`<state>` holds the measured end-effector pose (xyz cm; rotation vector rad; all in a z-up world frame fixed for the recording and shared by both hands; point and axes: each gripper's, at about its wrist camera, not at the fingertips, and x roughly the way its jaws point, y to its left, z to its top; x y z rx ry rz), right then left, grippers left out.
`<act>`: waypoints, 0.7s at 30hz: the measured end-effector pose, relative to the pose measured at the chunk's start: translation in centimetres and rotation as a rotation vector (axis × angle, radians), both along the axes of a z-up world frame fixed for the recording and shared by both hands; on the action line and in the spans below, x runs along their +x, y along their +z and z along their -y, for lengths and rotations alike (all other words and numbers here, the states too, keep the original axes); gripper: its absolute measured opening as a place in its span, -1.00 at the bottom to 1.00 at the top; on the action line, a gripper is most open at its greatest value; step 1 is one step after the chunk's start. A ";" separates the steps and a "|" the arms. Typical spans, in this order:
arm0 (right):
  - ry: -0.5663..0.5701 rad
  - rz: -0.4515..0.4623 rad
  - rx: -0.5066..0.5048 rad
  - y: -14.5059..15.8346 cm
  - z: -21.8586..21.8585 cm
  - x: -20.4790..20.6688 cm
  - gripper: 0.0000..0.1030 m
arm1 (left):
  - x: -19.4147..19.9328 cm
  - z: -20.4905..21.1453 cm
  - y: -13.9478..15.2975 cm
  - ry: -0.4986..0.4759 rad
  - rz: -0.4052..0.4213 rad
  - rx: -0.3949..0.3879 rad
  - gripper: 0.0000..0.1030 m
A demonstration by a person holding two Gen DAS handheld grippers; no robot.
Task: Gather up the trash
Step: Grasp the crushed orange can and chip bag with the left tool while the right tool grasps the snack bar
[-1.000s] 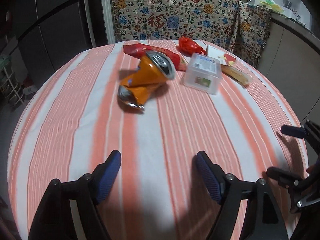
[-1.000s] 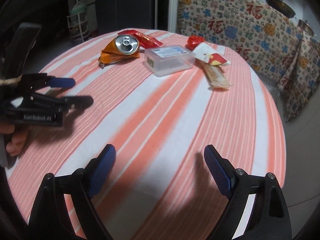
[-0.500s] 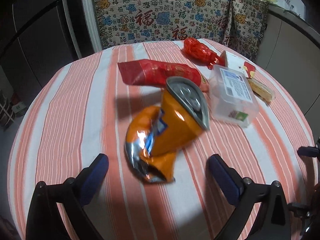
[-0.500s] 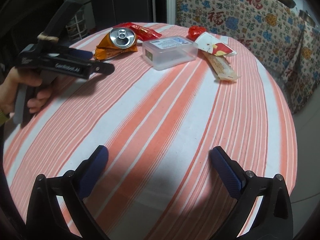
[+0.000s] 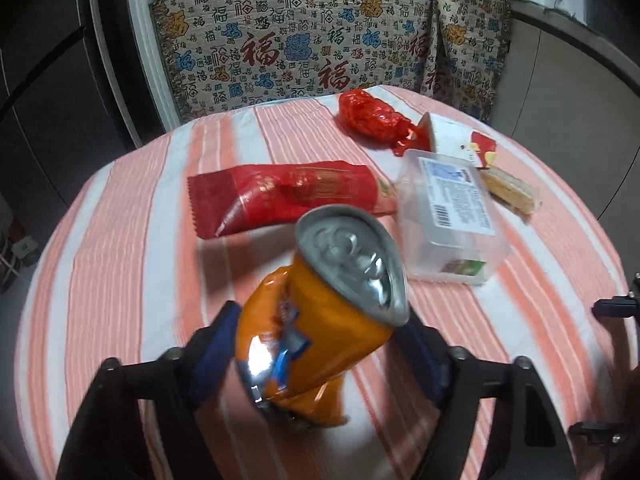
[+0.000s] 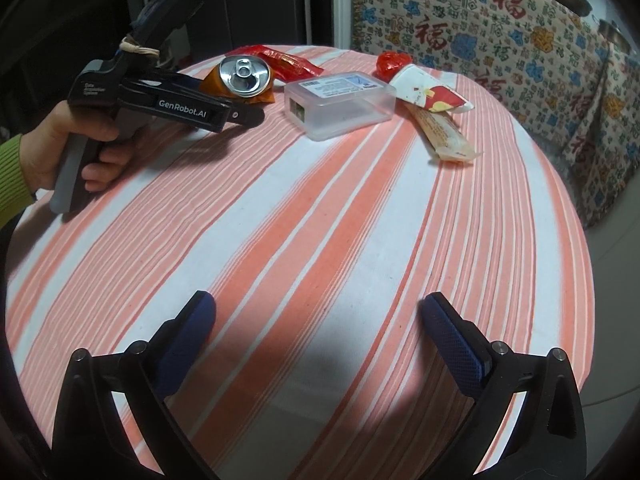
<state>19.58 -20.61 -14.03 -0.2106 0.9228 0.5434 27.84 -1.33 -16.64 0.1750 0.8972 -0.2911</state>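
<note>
Crushed and orange, the soda can lies on the striped bench right between the blue pads of the left gripper. Its jaws have just been closing around the can, and both pads now sit against its dented sides; whether they press firmly I cannot tell from the blurred frame. The can's silver top tilts away from the gripper.

Just beyond the can lies a long red snack wrapper. Ahead and to the right of the gripper sits a clear plastic box with a printed label and barcode, its text too small to read. Farther ahead are a crumpled red foil wrapper, a white and red packet, and a clear sleeve of crackers beside the box.

The right gripper hangs released, jaws spread wide over bare cloth, well apart from the trash. In its view, a hand with a green sleeve grips the left tool, which reads "GenRobot.AI". A chair cover behind the bench carries repeated "福" characters.
</note>
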 end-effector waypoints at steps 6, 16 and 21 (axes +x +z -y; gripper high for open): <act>0.000 0.000 0.000 0.0 0.0 0.0 0.99 | -2.9 0.3 0.2 0.051 0.006 -0.024 0.07; -0.083 -0.015 -0.009 0.2 2.4 1.2 0.99 | -10.1 1.6 0.4 0.117 -0.002 -0.003 0.08; -0.187 0.008 -0.018 0.4 4.9 3.0 0.98 | -10.5 2.0 0.1 0.107 0.004 -0.001 0.38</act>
